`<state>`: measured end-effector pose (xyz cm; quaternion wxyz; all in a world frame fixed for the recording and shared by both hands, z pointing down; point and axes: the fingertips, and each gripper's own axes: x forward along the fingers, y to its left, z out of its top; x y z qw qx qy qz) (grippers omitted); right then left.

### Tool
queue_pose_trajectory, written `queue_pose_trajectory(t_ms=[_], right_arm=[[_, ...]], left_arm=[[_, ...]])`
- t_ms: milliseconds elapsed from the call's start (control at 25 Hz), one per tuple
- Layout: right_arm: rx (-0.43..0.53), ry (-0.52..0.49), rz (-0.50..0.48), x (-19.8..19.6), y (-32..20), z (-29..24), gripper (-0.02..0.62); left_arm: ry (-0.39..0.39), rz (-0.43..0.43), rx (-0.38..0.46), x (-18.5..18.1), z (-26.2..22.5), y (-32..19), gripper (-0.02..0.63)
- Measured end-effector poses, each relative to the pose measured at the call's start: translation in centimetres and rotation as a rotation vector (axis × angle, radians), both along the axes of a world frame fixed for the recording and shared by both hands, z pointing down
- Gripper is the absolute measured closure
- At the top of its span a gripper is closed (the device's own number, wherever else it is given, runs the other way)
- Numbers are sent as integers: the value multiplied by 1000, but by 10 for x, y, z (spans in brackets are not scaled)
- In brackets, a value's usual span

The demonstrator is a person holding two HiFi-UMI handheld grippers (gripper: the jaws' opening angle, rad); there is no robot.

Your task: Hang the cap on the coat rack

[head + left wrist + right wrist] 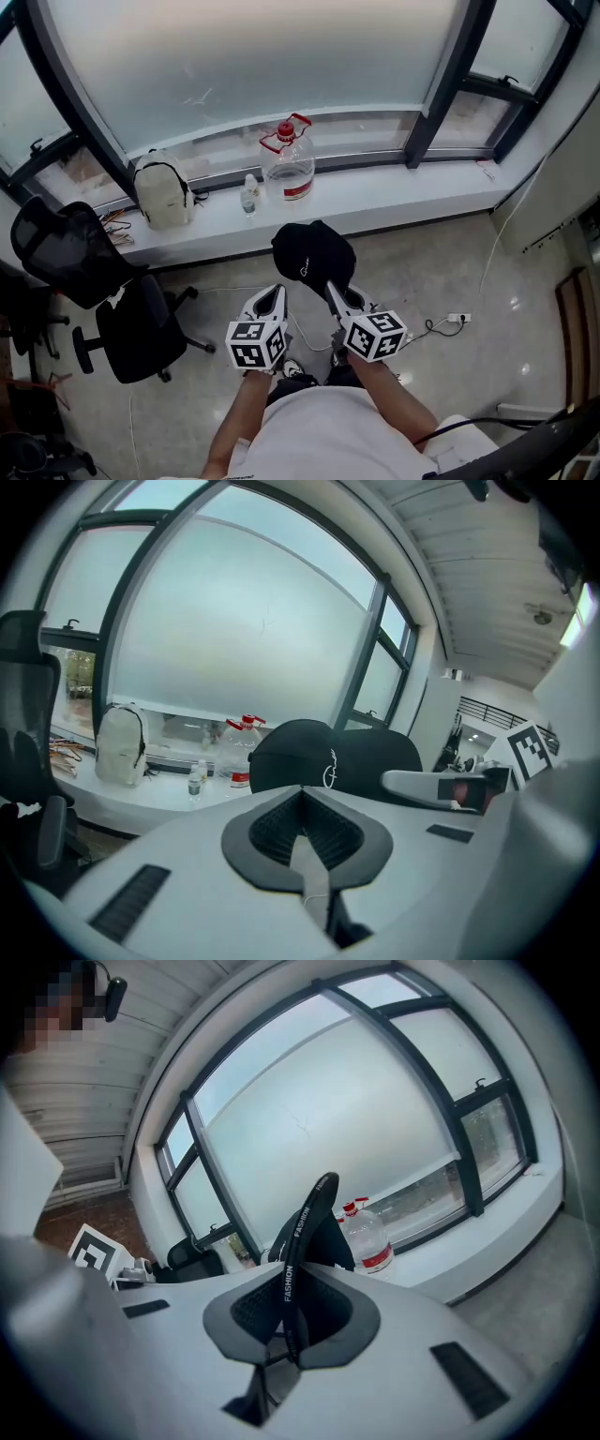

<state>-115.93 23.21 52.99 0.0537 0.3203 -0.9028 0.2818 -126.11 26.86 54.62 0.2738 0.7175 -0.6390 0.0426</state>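
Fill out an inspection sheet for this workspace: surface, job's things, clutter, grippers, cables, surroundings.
Surface: speckled floor; white window sill ahead.
Job's things: black cap held up off the floor; coat rack, nothing seen in any view.
Clutter: white backpack, water jug with a red handle and small bottle, all on the sill.
Grippers: left gripper shut and empty, near the cap; right gripper shut on the cap's strap.
Cables: cable on the floor by a power strip.
Surroundings: frosted window; black office chairs at the left.
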Motion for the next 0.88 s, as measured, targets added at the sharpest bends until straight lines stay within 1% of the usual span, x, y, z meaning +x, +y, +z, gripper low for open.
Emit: queue_pose_trajectory(t_ms=[200, 480, 720, 880], right_arm=[[-14, 15, 137, 49, -1, 7, 573], [-11, -6, 327, 136, -9, 6, 574], [-2, -3, 520, 248, -8, 3, 574], [-4, -19, 638, 317, -3, 3, 572]], left_arm=[[15, 137, -16, 47, 7, -18, 603], [1, 330, -13, 136, 7, -45, 603], [-5, 499, -4, 241, 2, -63, 603], [-17, 620, -3, 312, 0, -65, 603]])
